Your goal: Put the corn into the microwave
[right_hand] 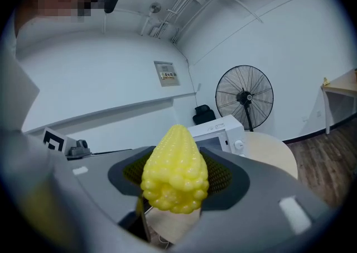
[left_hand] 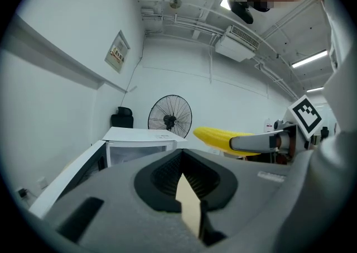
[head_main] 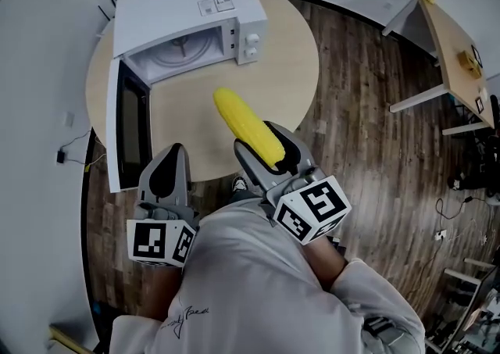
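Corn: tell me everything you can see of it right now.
The corn is a whole yellow cob, husk-free, with glossy, plastic-looking kernels. The right gripper clamps its thick end; the rounded tip points toward the open microwave. It lies roughly level in the air above the round table, touching only the jaws.

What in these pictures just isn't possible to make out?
- Head view: most of the inside of the microwave is hidden by its own roof; only the front of the turntable shows.
- Head view: the rear end of the corn is buried in the right gripper.
- Head view: the label on top is too small to read.
- Left gripper view: the wall sign is too small to read.
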A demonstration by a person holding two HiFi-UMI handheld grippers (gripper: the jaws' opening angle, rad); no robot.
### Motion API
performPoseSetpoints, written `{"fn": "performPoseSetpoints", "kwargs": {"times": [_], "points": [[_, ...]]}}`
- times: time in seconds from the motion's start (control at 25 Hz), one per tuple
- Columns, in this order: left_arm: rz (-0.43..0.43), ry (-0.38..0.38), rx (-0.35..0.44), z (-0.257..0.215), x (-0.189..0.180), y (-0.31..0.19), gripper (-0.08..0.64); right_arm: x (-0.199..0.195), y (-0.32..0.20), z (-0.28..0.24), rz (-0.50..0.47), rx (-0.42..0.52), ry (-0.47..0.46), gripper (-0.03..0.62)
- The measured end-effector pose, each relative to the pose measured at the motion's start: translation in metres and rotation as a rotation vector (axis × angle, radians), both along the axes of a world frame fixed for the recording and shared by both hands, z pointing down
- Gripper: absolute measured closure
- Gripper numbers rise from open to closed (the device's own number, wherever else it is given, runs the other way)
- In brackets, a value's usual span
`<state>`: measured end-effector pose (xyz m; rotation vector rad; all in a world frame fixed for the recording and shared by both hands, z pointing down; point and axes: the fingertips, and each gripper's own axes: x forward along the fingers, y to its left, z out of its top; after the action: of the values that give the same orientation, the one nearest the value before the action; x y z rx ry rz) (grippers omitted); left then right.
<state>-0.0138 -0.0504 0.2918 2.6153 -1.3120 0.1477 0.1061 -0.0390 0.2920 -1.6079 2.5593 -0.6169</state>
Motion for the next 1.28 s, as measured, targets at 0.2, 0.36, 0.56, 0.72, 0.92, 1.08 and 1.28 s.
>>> {"fn": "performPoseSetpoints", "kwargs": {"times": [0.2,0.36,0.56,0.72,0.92,1.08,1.28], "points": [[-0.036,-0.006,-0.007,0.002,0.017,-0.005,0.571,0.017,-0.014,0.01,-0.039,-0.009,0.005,0.334],[-0.053,-0.029,-0.02,0.005,0.021,-0.002,0.571,0.022,-0.022,0.018,-0.049,-0.015,0.005,0.334],[-0.08,-0.032,-0.05,0.012,0.019,-0.001,0.571,0.024,-0.03,0.023,-0.051,-0.011,-0.006,0.334],[-0.075,-0.04,-0.059,0.014,0.023,0.0,0.571,0.023,-0.036,0.028,-0.063,-0.015,-0.008,0.334],[-0.069,-0.044,-0.06,0.017,0.026,-0.003,0.571,0.023,-0.043,0.033,-0.061,-0.012,-0.011,0.334],[-0.07,-0.045,-0.059,0.017,0.024,-0.01,0.571,0.024,-0.054,0.035,-0.052,-0.011,-0.009,0.334],[-0.077,-0.039,-0.066,0.02,0.019,-0.017,0.571,0.019,-0.066,0.039,-0.058,-0.015,-0.003,0.334]]}}
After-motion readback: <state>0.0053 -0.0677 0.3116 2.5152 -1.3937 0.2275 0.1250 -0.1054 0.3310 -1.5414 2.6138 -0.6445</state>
